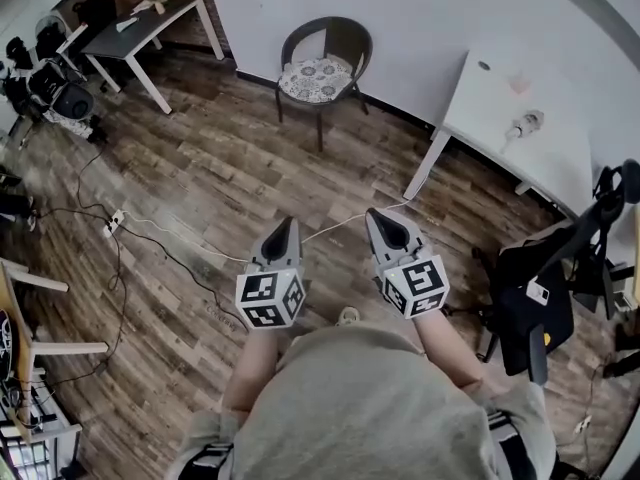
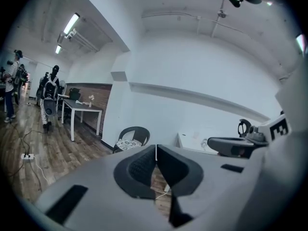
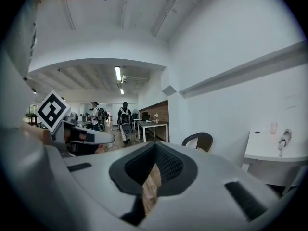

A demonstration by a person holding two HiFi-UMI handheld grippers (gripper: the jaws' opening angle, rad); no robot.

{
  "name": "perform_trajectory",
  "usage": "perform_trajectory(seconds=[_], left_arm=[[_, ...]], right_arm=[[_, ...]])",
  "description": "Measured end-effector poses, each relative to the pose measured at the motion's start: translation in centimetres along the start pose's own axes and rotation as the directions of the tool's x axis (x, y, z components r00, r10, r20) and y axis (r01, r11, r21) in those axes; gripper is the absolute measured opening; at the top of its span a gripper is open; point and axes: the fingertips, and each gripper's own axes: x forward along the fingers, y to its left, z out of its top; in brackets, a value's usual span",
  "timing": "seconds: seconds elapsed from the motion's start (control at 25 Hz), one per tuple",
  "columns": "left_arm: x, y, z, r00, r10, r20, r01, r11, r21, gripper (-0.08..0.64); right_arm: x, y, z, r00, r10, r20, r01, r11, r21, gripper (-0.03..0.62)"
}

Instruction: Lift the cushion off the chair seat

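Note:
A dark round-backed chair (image 1: 323, 60) stands against the white wall at the far side of the room, with a pale patterned cushion (image 1: 314, 79) lying on its seat. Both grippers are held low near my body, far short of the chair. My left gripper (image 1: 284, 229) is shut and holds nothing. My right gripper (image 1: 388, 224) beside it is also shut and empty. In the left gripper view the chair (image 2: 131, 136) and cushion (image 2: 128, 144) show small beyond the closed left gripper (image 2: 156, 149). The right gripper view shows the chair (image 3: 198, 141) past the right gripper (image 3: 154, 146); the cushion is hard to make out there.
A white desk (image 1: 520, 133) stands right of the chair, a dark table (image 1: 150, 23) at the back left. A black office chair (image 1: 540, 293) is close on my right. Cables and a power strip (image 1: 112, 223) lie on the wood floor at left. People (image 2: 50, 95) stand far off.

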Motion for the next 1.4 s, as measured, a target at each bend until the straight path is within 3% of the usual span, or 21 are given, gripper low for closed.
perform_trajectory(seconds=[0.64, 1.0, 1.4], left_arm=[[2.9, -0.6, 0.4, 0.999, 0.038, 0.037, -0.037, 0.999, -0.037, 0.019], [5.0, -1.9, -0.4, 1.0, 0.013, 0.0, -0.013, 0.999, -0.031, 0.093], [9.5, -0.3, 0.8, 1.0, -0.011, 0.011, 0.011, 0.999, -0.044, 0.158]], right_arm=[[0.8, -3.2, -1.2, 0.999, 0.042, 0.002, -0.042, 0.999, 0.016, -0.005], [1.3, -4.9, -1.6, 0.999, 0.044, -0.008, -0.044, 0.999, 0.026, -0.005], [5.1, -7.6, -1.8, 0.999, 0.028, -0.026, -0.027, 0.999, 0.03, -0.005]])
